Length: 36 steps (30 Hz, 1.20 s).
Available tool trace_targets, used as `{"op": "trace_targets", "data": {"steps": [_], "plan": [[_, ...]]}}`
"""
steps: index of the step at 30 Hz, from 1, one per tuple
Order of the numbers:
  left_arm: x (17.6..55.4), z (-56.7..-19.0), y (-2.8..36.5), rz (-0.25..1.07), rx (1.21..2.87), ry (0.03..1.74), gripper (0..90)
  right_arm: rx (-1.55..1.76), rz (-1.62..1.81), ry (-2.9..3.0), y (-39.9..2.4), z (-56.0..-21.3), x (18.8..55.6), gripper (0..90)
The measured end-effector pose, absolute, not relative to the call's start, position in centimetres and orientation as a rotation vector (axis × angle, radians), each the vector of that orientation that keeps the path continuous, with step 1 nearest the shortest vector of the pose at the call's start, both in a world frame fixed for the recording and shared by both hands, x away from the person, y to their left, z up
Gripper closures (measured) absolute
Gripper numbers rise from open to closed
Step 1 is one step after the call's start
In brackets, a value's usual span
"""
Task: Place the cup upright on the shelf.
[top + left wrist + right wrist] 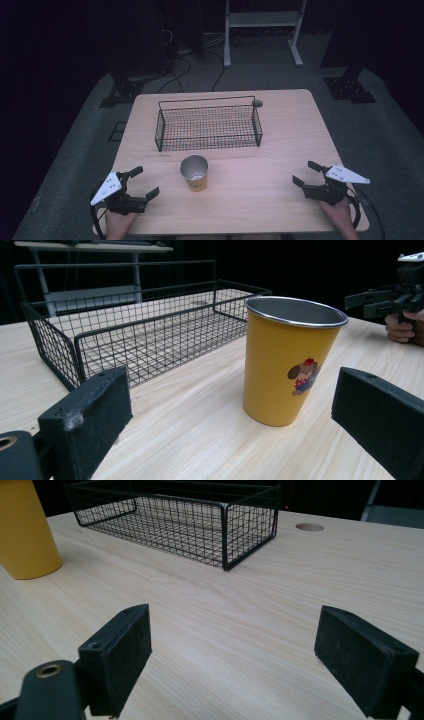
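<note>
At the near left corner of the table [280, 210], the left gripper [143, 181] is sitting in the person's left hand [119, 220] with its jaws spread wide and released, holding nothing; in the left gripper view they are standing on either side of the yellow cup [286, 360] without touching it. To the right of that gripper, the cup is standing upright on the table's near middle, its metal rim open to the top and a small cartoon dog [302, 375] showing on its side. Just beyond the cup, toward the far side, the black wire basket [207, 125] is lying lengthwise across the table's middle, apart from the cup, with nothing visible inside it. A small round hole [309, 527] is showing in the tabletop by the basket's far right corner. At the near right corner, the right gripper [306, 173] is resting in the person's right hand [339, 210], well apart from the cup, its jaws likewise spread and released, with only bare wood lying between them in the right gripper view.
</note>
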<state>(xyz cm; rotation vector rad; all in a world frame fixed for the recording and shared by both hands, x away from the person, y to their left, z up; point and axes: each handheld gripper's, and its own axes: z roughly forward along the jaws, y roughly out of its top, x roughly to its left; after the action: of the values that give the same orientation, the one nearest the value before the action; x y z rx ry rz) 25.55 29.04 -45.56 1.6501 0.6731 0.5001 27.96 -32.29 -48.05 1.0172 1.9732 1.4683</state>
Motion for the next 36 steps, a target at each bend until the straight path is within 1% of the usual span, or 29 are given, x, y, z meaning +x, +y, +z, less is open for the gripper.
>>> {"op": "trace_targets", "data": {"steps": [13, 24, 36], "plan": [[25.5, -45.7, 28.5, 0.481, 1.667, 0.653, 1.7, 1.026, 1.455, 1.979, -32.2, -48.0, 27.9, 13.8], [26.1, -45.6, 26.7, 0.444, 1.711, 0.608, 1.7, 1.016, 1.448, 1.987, -32.1, -48.1, 27.9, 13.8], [26.4, -45.3, 25.3, 0.442, 1.726, 0.578, 1.6, 1.014, 1.433, 1.993, -31.9, -48.1, 27.9, 13.8]]}}
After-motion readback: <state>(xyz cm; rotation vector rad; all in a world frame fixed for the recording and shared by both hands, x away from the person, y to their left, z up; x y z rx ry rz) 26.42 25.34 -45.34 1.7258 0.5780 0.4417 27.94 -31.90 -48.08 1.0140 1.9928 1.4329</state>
